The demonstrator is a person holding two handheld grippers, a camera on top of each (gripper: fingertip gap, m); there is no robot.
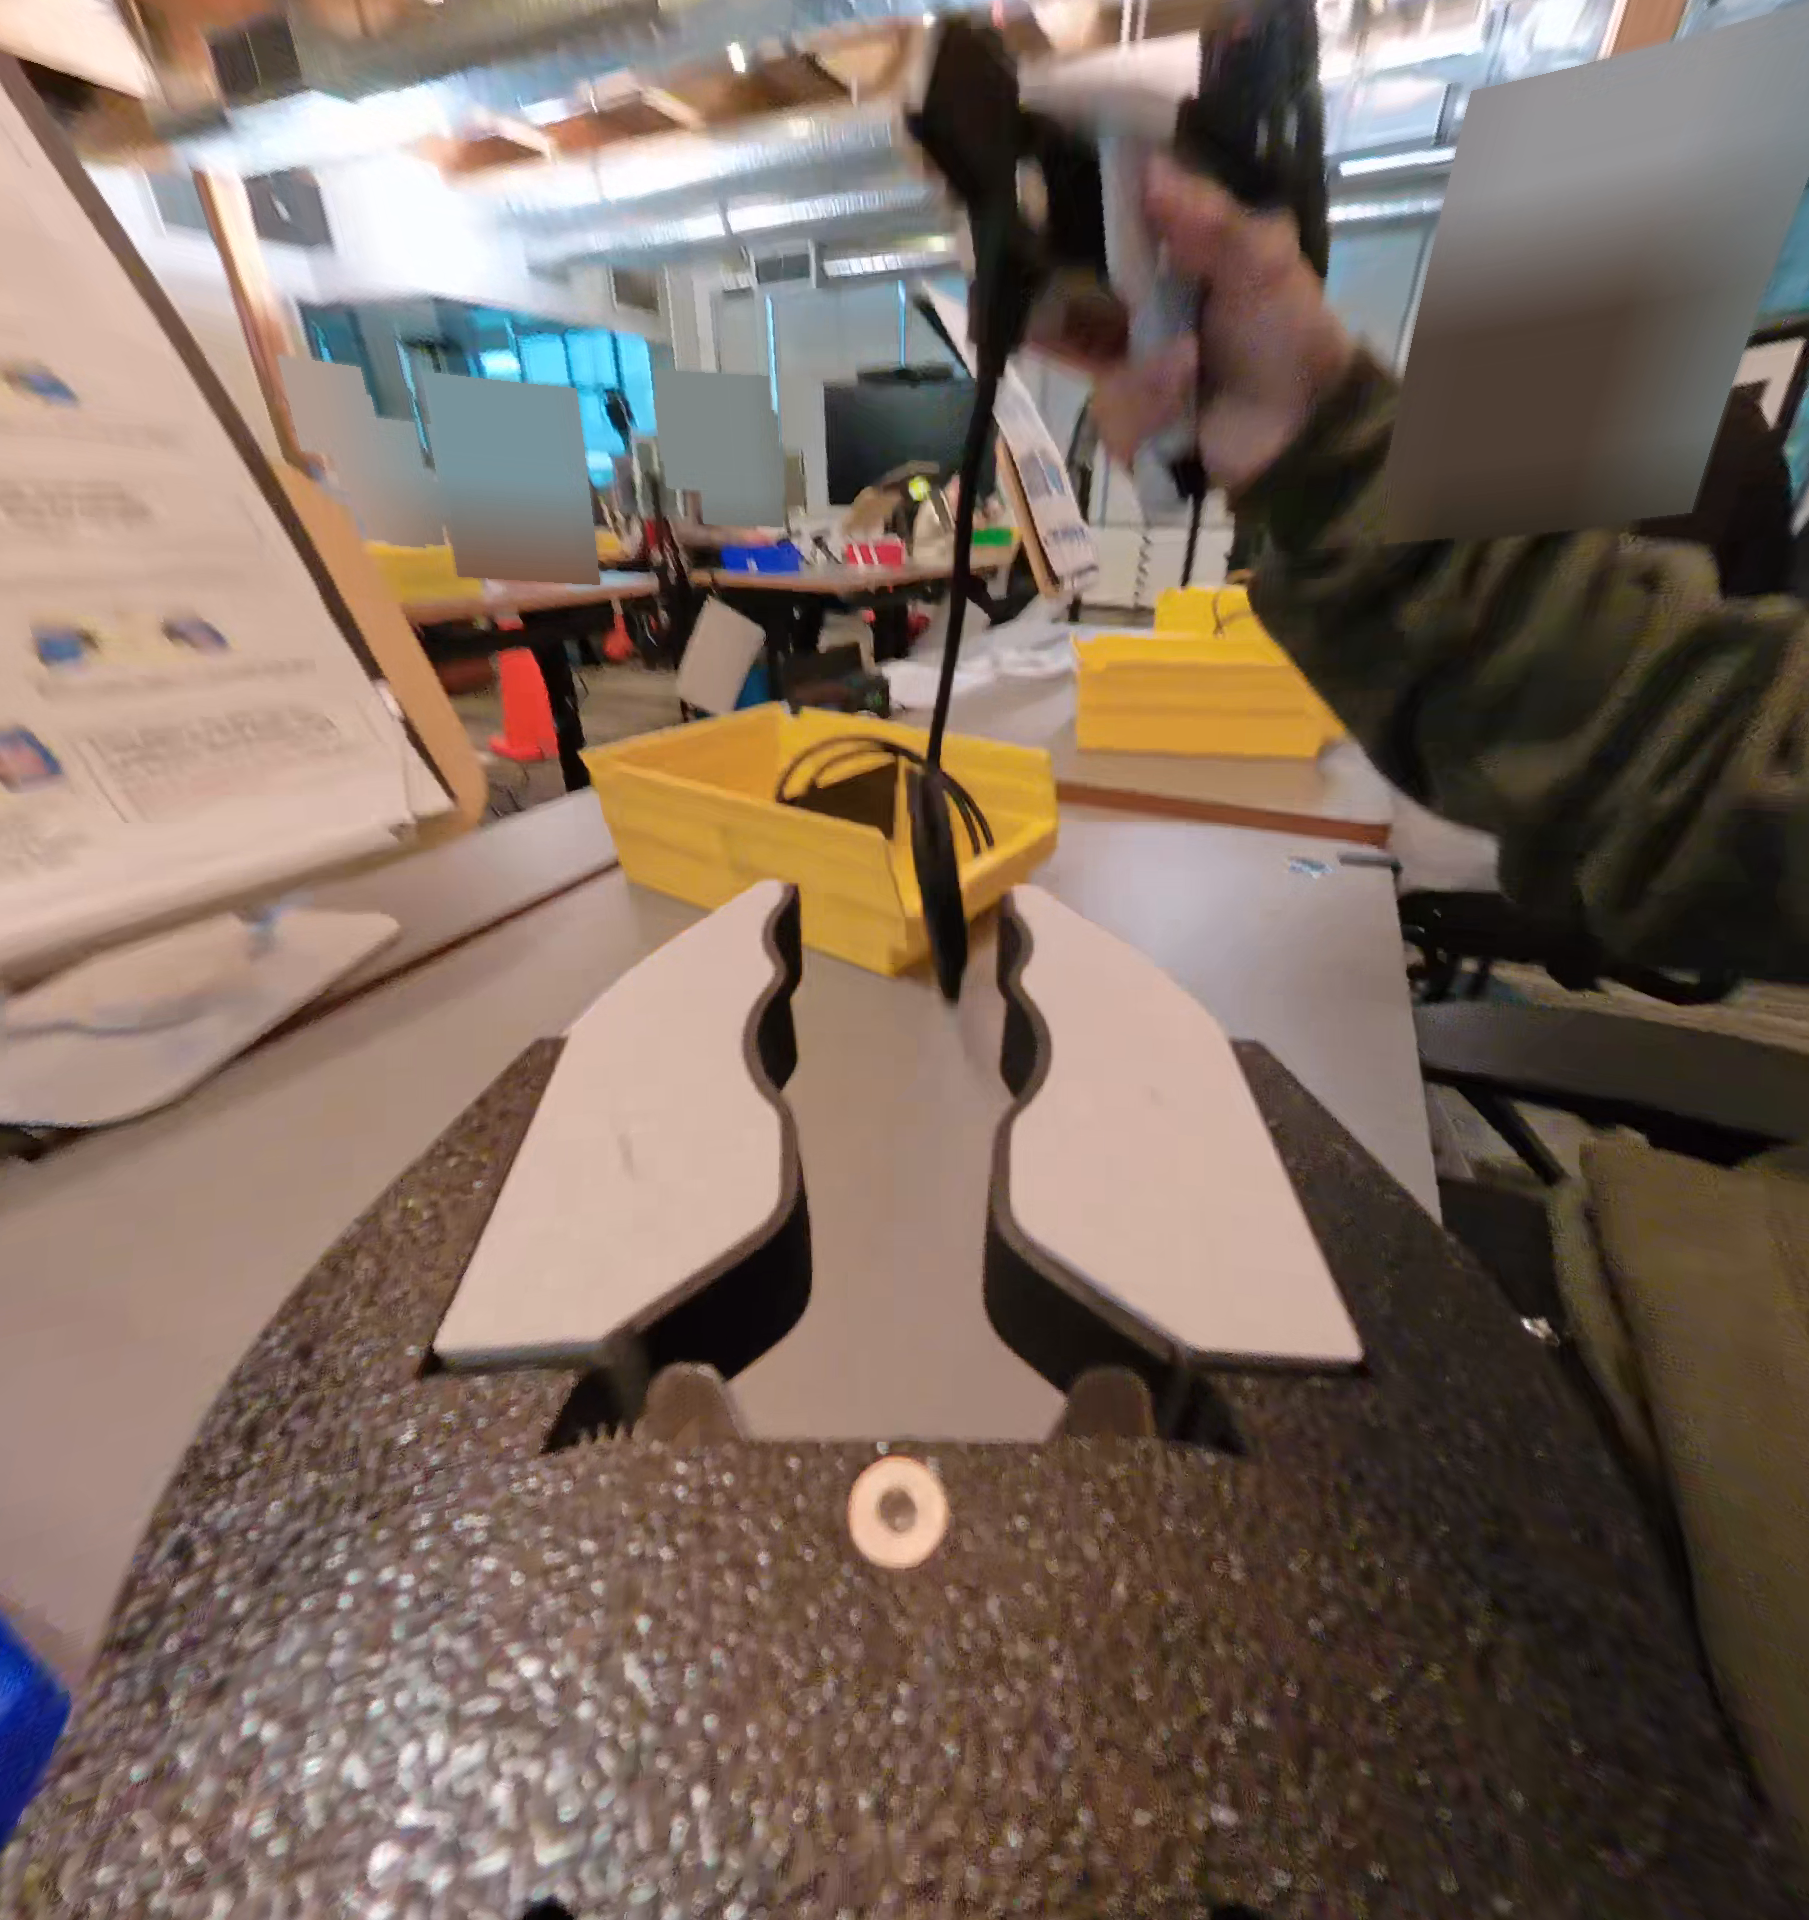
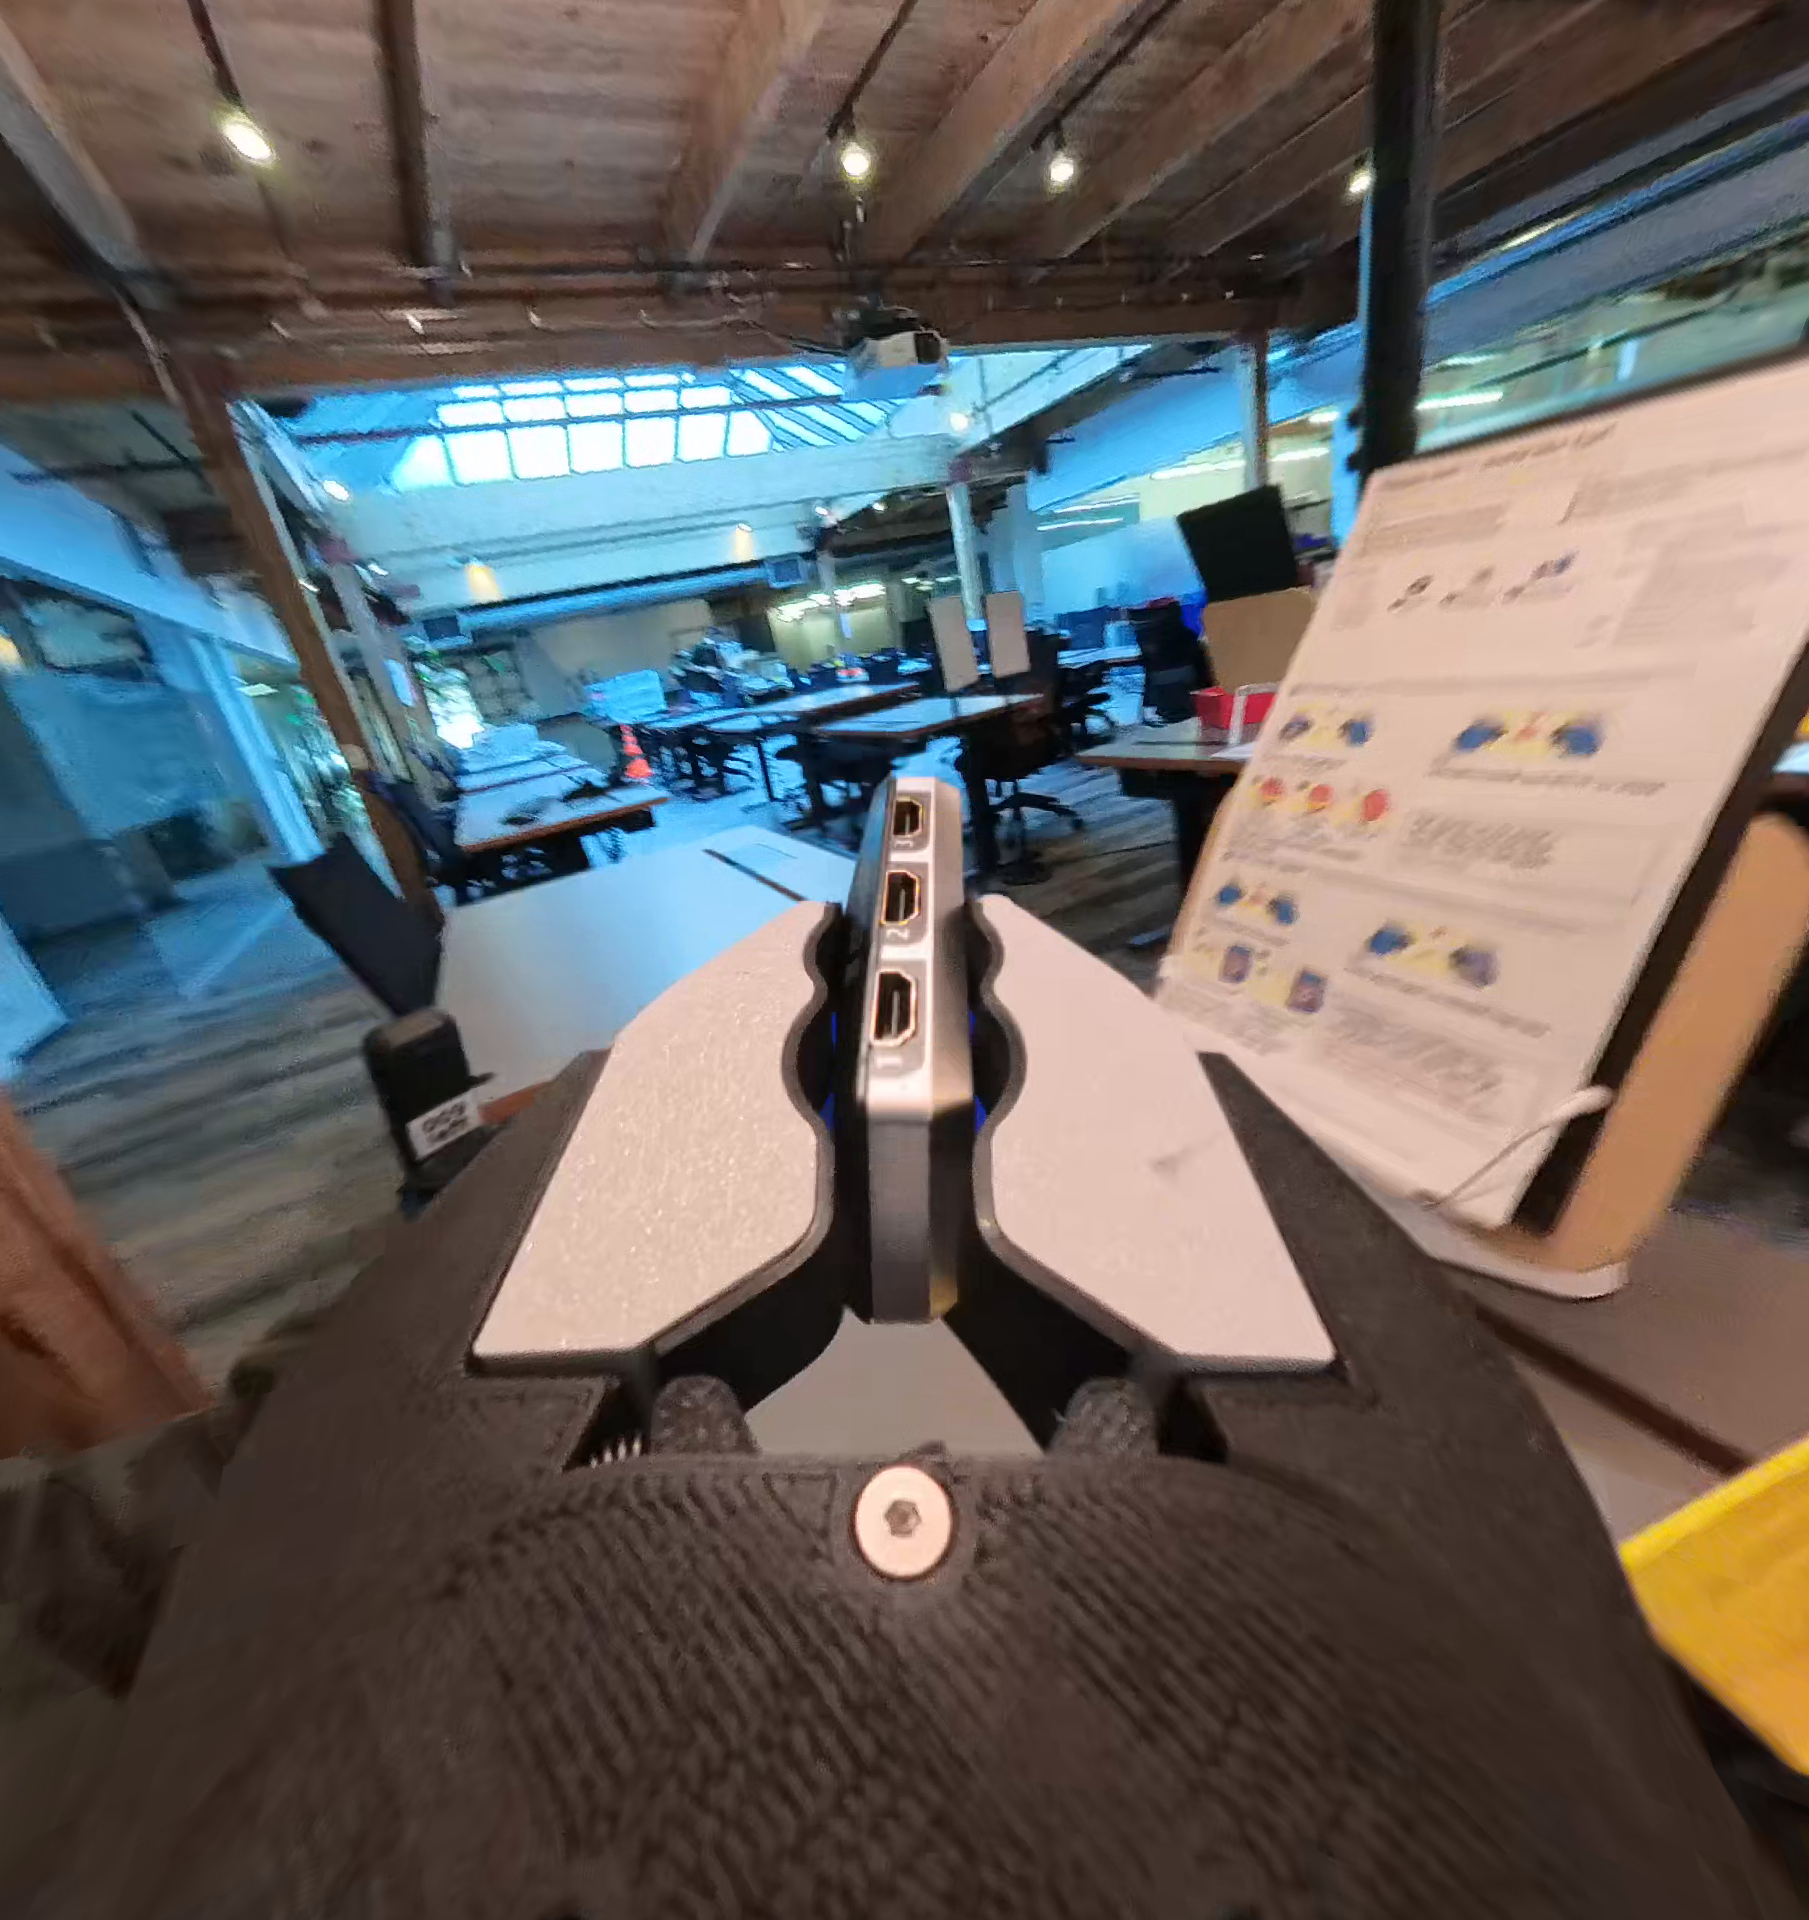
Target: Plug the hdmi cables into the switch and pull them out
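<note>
- Left wrist view: the left gripper point(image 1: 898, 956) is spread, its two grey fingers point(image 1: 651, 1132) parted with nothing between them, above a grey table point(image 1: 256, 1299).
- Just beyond the fingertips sits a yellow bin point(image 1: 765, 831) with black cable coiled inside; one black HDMI cable point(image 1: 967, 499) rises from it toward the blurred right gripper point(image 1: 993, 135), held high by a hand point(image 1: 1232, 343) in an olive sleeve. (What the cable's top end is joined to cannot be told through the blur.)
- A tilted instruction sheet on a stand point(image 1: 131, 540) fills the left side.
- Right wrist view: the right gripper point(image 2: 905, 935) is closed on the HDMI switch point(image 2: 905, 1039), a slim grey metal box held on edge, flat faces against the pads, three gold-lined ports facing the camera and all empty.
- The same sheet point(image 2: 1482, 790) stands to the right; a yellow bin corner point(image 2: 1762, 1600) shows lower right.
- Handling, as judged: the switch is light, rigid and smooth-sided, so it may slip or twist under insertion force; the flat faces are the sound hold. The cable is limp along its length and stiff only at the plug, which is best pinched by its moulded body close behind the metal tip.
</note>
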